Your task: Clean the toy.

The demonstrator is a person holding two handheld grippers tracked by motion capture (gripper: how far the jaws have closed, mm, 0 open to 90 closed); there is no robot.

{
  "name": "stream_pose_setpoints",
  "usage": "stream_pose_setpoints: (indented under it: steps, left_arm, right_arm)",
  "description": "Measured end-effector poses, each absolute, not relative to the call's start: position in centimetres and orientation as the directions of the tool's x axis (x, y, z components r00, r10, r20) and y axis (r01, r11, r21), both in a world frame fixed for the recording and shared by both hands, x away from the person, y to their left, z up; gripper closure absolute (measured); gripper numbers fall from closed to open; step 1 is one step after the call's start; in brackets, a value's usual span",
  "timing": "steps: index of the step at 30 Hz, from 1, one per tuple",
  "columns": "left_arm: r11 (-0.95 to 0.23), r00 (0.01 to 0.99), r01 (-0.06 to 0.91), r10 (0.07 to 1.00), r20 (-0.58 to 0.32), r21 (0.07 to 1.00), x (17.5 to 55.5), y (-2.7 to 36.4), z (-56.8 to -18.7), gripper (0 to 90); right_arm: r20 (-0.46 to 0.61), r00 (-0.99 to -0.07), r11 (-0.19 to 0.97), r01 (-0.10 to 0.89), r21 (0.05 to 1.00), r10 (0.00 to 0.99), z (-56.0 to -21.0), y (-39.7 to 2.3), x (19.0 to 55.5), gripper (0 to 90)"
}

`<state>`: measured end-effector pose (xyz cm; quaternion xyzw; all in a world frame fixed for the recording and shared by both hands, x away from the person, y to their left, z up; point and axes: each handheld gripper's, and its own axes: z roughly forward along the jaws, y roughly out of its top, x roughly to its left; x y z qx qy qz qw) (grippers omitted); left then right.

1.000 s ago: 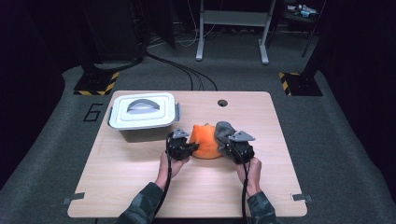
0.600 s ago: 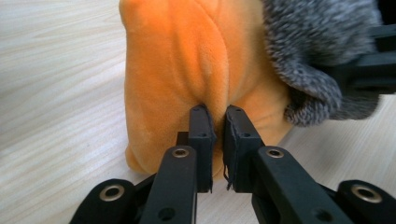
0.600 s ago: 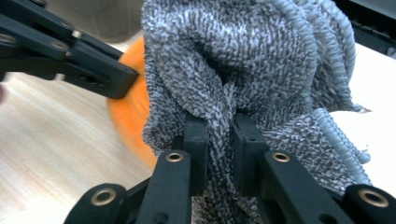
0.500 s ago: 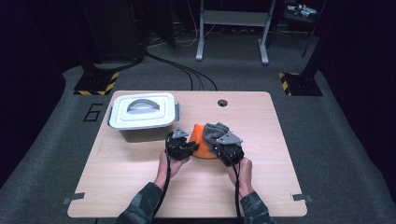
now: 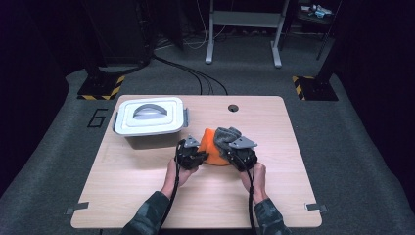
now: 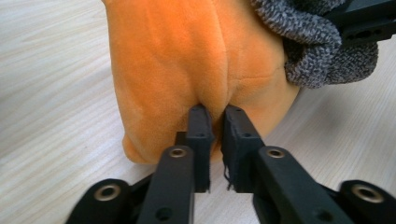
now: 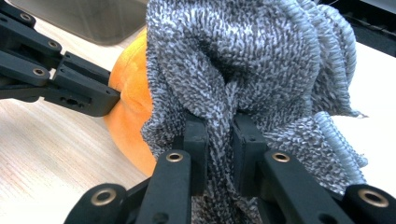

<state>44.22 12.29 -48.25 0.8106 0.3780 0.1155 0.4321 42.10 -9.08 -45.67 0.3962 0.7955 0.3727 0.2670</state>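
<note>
While the left claw (image 6: 215, 116) pinches the orange plush (image 6: 187, 60) to anchor it on the desk (image 5: 147, 196), the right claw (image 7: 219, 126) clamps the grey knit cloth (image 7: 252, 60) — probably to work it along the plush.

Two black grippers: the left gripper (image 5: 191, 154) and the right gripper (image 5: 240, 152), each with brass-coloured rivets along linked jaws, a grey three-cornered top plate and a black trailing cable; camouflage sleeves (image 5: 147, 218) cover the person's forearms.
</note>
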Motion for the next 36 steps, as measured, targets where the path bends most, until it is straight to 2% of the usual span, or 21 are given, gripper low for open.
stream_pose_setpoints:
  steps: [7, 16, 28, 31, 36]
  left_arm:
    - [-0.331, 0.679, 0.525, 0.719, -0.151, 0.784, 43.8, 12.5, -48.1, 85.0]
    - [-0.316, 0.662, 0.541, 0.732, -0.162, 0.779, 43.6, 12.7, -48.3, 85.4]
    - [-0.303, 0.651, 0.544, 0.741, -0.166, 0.783, 43.7, 12.8, -48.3, 85.4]
    - [-0.295, 0.648, 0.551, 0.74, -0.178, 0.78, 43.7, 12.7, -48.2, 85.4]
    - [-0.289, 0.65, 0.555, 0.736, -0.19, 0.78, 43.7, 12.6, -48.1, 85.4]
  right_arm:
    - [-0.141, -0.531, 0.398, 0.408, 0.822, 0.835, -45.1, -9.4, 41.6, 78.3]
    - [-0.163, -0.487, 0.369, 0.364, 0.855, 0.858, -43.1, -9.9, 38.9, 78.4]
    - [-0.158, -0.331, 0.28, 0.361, 0.89, 0.93, -41.5, -14.4, 38.5, 78.4]
    - [-0.146, -0.35, 0.276, 0.358, 0.892, 0.925, -41.1, -15.0, 38.1, 78.4]
    - [-0.114, -0.452, 0.309, 0.385, 0.87, 0.885, -41.9, -13.0, 38.1, 78.3]
